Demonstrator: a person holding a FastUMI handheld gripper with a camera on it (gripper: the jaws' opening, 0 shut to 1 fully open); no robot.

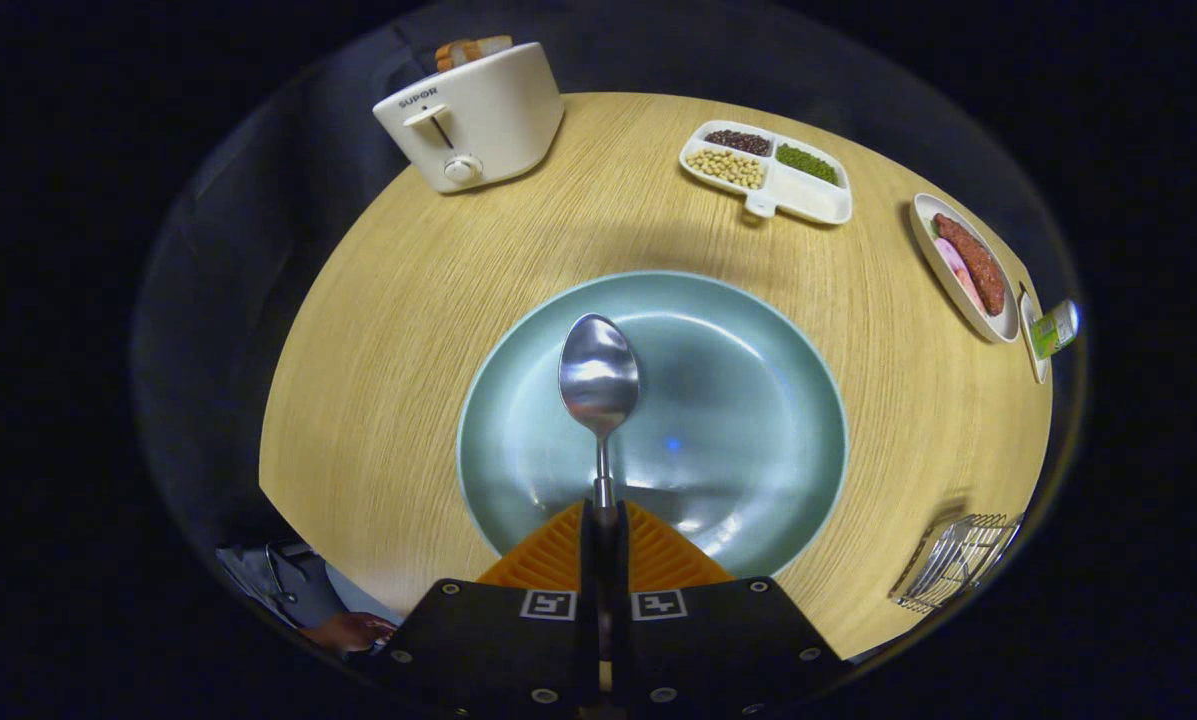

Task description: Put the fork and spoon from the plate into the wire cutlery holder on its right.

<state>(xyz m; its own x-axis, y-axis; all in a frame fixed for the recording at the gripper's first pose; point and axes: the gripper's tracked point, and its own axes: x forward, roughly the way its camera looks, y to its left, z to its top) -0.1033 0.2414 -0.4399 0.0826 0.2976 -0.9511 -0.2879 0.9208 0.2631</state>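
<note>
My gripper [604,520] is shut on the handle of a metal spoon [598,375], whose bowl points forward above the pale blue-green plate [758,440]. The spoon hangs over the plate's left half, lifted off it as far as I can tell. The wire cutlery holder [958,560] stands on the wooden table to the right of the plate, near the table's edge, with thin metal pieces inside it. No other cutlery lies on the plate.
A white toaster [473,120] with bread in it stands at the far left of the round table [398,330]. A divided dish of beans [768,170] sits far ahead, a sausage dish [968,265] to the far right. A person's hand [348,630] shows low left.
</note>
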